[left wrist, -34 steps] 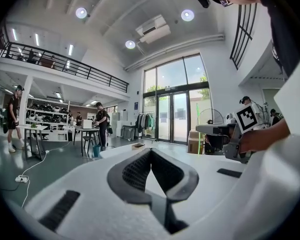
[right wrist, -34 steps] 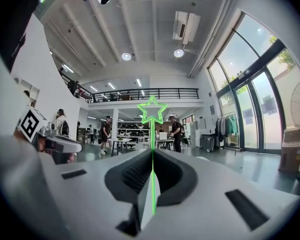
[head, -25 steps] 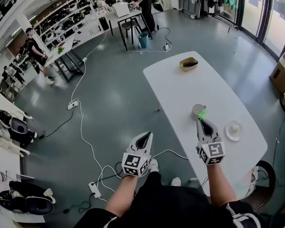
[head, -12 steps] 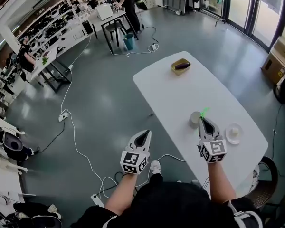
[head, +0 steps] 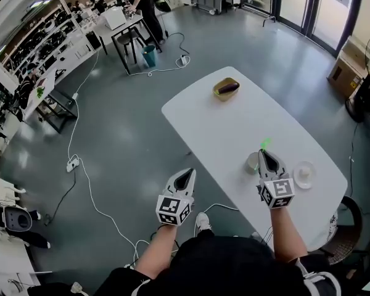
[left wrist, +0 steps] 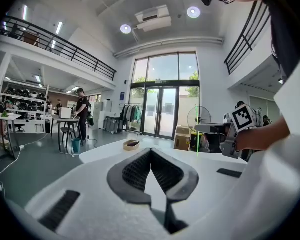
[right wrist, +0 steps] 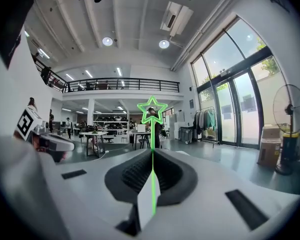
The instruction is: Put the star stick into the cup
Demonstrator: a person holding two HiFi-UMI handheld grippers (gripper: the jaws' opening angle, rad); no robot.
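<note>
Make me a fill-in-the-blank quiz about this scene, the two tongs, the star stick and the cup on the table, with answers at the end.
1. The right tongs are shut on a thin stick topped by a green ____.
2. The left tongs are shut and hold ____.
3. The cup stands on a table whose top is coloured ____.
Missing words: star; nothing; white.
</note>
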